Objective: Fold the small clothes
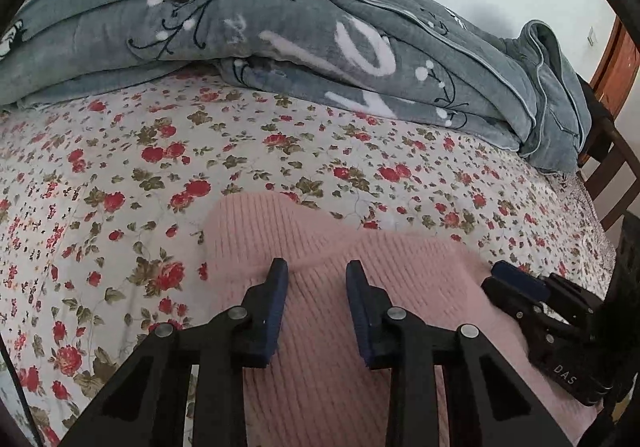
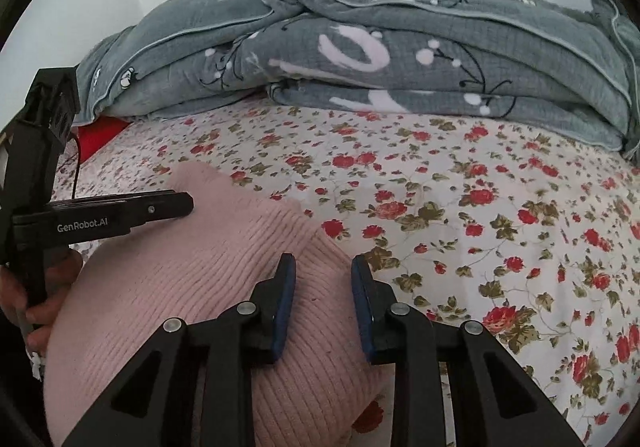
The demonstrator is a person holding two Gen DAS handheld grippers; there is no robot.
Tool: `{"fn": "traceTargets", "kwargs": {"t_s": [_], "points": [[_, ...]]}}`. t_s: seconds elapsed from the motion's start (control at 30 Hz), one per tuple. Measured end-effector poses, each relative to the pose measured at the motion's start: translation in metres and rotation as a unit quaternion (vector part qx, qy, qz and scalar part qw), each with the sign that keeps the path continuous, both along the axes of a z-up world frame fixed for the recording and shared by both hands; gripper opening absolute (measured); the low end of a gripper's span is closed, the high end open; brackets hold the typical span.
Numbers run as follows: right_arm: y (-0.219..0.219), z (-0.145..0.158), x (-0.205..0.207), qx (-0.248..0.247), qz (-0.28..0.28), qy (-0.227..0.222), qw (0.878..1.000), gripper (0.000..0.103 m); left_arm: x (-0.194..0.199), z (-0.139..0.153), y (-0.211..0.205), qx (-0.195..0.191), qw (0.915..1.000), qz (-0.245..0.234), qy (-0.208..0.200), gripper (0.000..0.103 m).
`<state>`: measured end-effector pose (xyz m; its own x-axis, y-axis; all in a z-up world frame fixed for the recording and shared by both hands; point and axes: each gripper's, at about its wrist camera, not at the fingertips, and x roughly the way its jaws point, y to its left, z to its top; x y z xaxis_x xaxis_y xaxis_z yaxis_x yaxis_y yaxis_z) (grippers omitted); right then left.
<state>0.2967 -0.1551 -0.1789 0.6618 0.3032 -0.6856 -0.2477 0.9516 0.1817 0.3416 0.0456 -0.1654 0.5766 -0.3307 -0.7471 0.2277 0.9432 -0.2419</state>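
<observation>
A pink ribbed knit garment (image 1: 320,287) lies folded on the flowered bed sheet (image 1: 120,187); it also shows in the right wrist view (image 2: 180,287). My left gripper (image 1: 317,269) is open, its fingers just above the garment's middle. My right gripper (image 2: 323,263) is open over the garment's right edge. The right gripper also appears at the right of the left wrist view (image 1: 520,283), and the left gripper at the left of the right wrist view (image 2: 160,205), held in a hand.
A crumpled grey quilt (image 1: 320,27) with white letters lies along the far side of the bed (image 2: 400,47). A wooden chair (image 1: 612,159) stands past the bed's right end. A red item (image 2: 98,133) lies by the quilt's left end.
</observation>
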Motion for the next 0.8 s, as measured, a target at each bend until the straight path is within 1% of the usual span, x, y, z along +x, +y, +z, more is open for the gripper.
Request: {"fn": "traceTargets", "kwargs": {"t_s": [0.07,0.17,0.3,0.4,0.5,0.53,0.8], "points": [[0.0,0.0,0.001,0.001,-0.001,-0.002,1.0,0.03,-0.001,0.0,0.0,-0.003,1.0,0.003,-0.003,0.029],[-0.006,-0.002,0.002,0.018,-0.009,0.003,1.0,0.04,-0.004,-0.001,0.002,-0.006,0.9999,0.003,-0.015,0.029],[-0.016,-0.007,0.006,0.043,-0.017,0.019,0.999,0.046,-0.01,-0.003,0.0,0.004,0.9994,0.002,-0.035,0.03],[-0.014,-0.006,0.004,0.037,-0.02,0.014,0.999,0.046,-0.01,-0.004,0.002,-0.007,0.9992,-0.001,-0.04,0.031],[-0.013,-0.005,0.004,0.036,-0.02,0.014,0.999,0.046,-0.013,-0.007,0.01,-0.036,0.9982,0.001,-0.048,0.031],[-0.014,-0.005,0.003,0.036,-0.019,0.012,0.999,0.046,-0.014,-0.008,0.011,-0.04,0.9979,0.002,-0.051,0.031],[-0.012,-0.004,0.001,0.029,-0.021,0.008,0.999,0.046,-0.019,-0.008,0.008,-0.031,0.9972,0.009,-0.068,0.031]]}}
